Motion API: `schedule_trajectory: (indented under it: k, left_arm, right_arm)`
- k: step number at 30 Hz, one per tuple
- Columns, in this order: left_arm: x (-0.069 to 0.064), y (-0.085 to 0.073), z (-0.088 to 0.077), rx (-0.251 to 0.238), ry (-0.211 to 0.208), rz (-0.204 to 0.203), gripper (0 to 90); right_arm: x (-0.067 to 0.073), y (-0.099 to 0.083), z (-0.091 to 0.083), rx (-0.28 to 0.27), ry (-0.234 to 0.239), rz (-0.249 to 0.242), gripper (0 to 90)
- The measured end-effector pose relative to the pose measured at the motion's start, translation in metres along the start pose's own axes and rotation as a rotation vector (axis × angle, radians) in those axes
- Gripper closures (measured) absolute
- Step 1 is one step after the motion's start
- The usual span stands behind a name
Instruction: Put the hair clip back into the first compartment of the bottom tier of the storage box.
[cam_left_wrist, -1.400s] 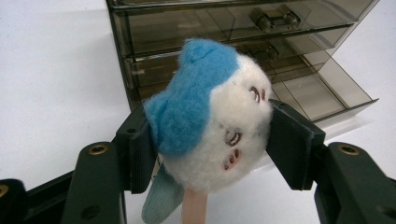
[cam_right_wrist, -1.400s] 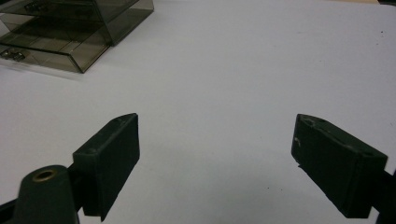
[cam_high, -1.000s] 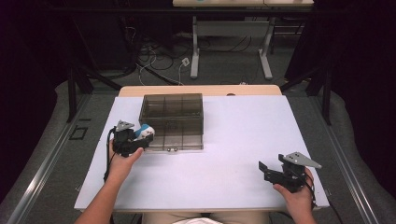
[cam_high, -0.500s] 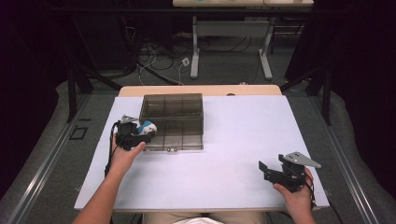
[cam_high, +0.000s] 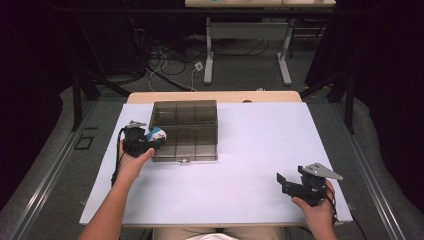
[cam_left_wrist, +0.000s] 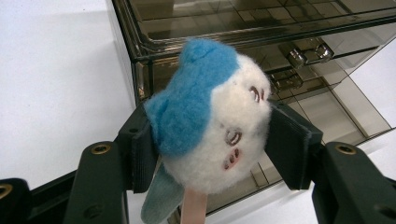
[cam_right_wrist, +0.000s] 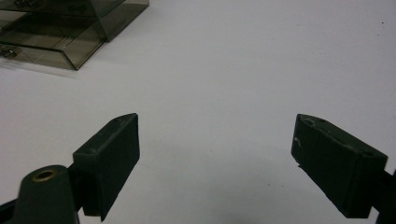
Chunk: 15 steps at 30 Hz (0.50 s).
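High view: I see the left hand-held gripper (cam_high: 141, 143) at the left side of the white desk (cam_high: 250, 150), clenched on a blue-and-white plush toy (cam_high: 156, 135) that sits just beside the left edge of the smoky transparent box (cam_high: 185, 131). My right hand-held gripper (cam_high: 290, 184) rests near the desk's front right corner, well apart from the box and the toy, its jaws spread.

Left gripper view: The plush toy (cam_left_wrist: 212, 116) is squeezed between the two black jaws, one pad on its blue side and one on its white side, and a pale limb hangs below. The transparent box (cam_left_wrist: 261, 42) stands directly behind it, its metal latches (cam_left_wrist: 303, 53) facing the camera.

Right gripper view: I see the jaws standing wide apart, released, over bare white desk (cam_right_wrist: 233, 70). A corner of the box (cam_right_wrist: 65, 32) lies at upper left.
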<state>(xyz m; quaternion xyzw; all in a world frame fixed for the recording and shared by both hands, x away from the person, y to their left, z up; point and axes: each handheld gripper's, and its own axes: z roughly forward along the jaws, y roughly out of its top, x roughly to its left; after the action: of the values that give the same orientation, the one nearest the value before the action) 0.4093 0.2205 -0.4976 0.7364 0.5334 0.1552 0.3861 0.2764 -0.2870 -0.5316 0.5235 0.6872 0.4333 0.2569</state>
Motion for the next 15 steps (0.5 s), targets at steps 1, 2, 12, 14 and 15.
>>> schedule_trajectory:
  k: [1, 2, 12, 14, 15]
  left_arm:
    - [0.000, 0.000, -0.001, -0.006, -0.006, -0.004, 41.3]
    - [0.000, 0.000, -0.001, -0.006, -0.006, -0.004, 41.3]
    - [-0.009, -0.004, 0.004, 0.033, -0.001, 0.061, 41.2]
    - [-0.010, -0.005, 0.006, 0.050, 0.009, 0.083, 41.2]
    - [-0.011, -0.006, 0.007, 0.054, 0.011, 0.089, 41.2]
  right_arm:
    - [0.000, 0.000, 0.000, 0.001, 0.001, -0.001, 15.0]
    - [-0.001, 0.000, 0.000, 0.002, -0.002, -0.004, 15.0]
    - [0.000, 0.001, -0.002, 0.006, -0.002, -0.009, 15.0]
    - [0.000, 0.001, -0.002, 0.005, 0.000, -0.008, 15.0]
    - [0.000, 0.001, -0.002, 0.005, 0.001, -0.003, 15.0]
